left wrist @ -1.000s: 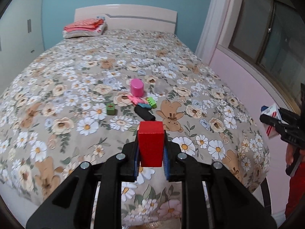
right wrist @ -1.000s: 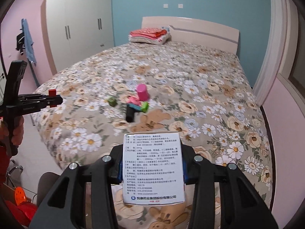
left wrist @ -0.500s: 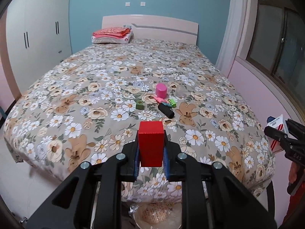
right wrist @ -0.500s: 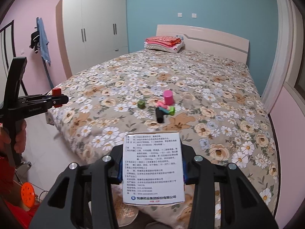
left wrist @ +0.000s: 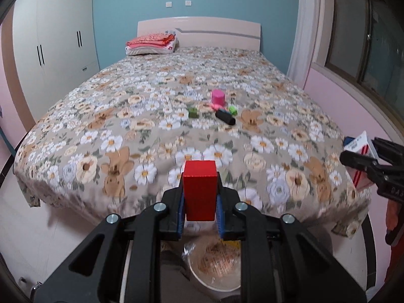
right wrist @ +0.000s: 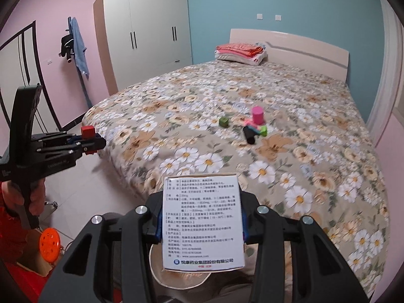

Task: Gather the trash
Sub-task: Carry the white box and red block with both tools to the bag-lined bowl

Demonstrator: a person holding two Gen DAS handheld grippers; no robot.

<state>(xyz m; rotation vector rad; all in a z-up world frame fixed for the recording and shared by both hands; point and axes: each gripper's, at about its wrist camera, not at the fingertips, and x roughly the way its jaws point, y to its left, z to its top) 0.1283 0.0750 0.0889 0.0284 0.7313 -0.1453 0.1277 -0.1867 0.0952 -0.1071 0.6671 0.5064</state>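
Black hand-held gripper [left wrist: 200, 203], blue pads [left wrist: 180, 210]

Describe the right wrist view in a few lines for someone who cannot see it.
The right tool grips a white medicine box printed with text, held above a pale bin at the foot of a floral bed. Small toys, including a pink cylinder, lie mid-bed. At left, the left tool holds a red block.
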